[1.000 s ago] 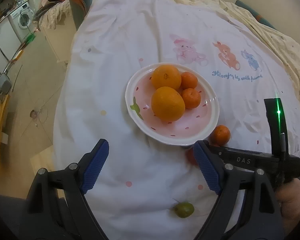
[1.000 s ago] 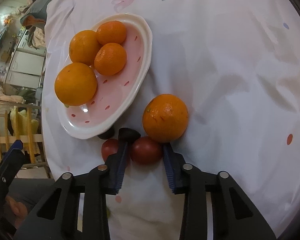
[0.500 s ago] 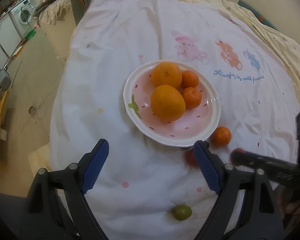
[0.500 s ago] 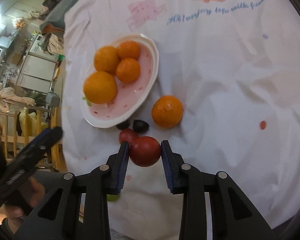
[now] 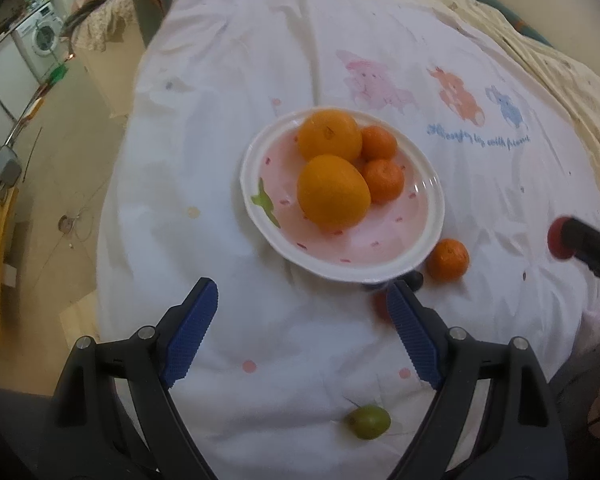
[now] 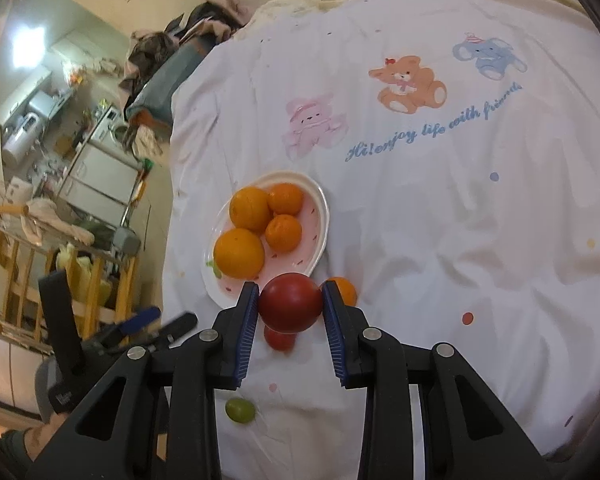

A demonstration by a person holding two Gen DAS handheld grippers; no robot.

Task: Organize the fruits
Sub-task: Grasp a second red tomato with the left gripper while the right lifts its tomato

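My right gripper (image 6: 290, 307) is shut on a dark red tomato (image 6: 290, 302), lifted above the white cloth; the tomato (image 5: 556, 238) also shows at the right edge of the left wrist view. A pink strawberry plate (image 5: 428, 236) (image 6: 320, 236) holds two big oranges and two small mandarins. A loose mandarin (image 5: 447, 259) (image 6: 346, 287) lies by the plate's near rim. A second red tomato (image 6: 279, 339) and a green grape (image 5: 369, 421) (image 6: 240, 409) rest on the cloth. My left gripper (image 5: 302, 328) hangs open over bare cloth in front of the plate.
The cloth (image 6: 460, 220) carries printed bears and blue lettering. A small dark fruit (image 5: 414, 280) lies at the plate's near rim. The table's left edge drops to the floor, with a washing machine (image 5: 40, 34) and wooden furniture (image 6: 28, 272) beyond.
The right gripper has risen off the cloth with the red tomato, tipping up so more of the table shows. The left gripper has stayed where it was.
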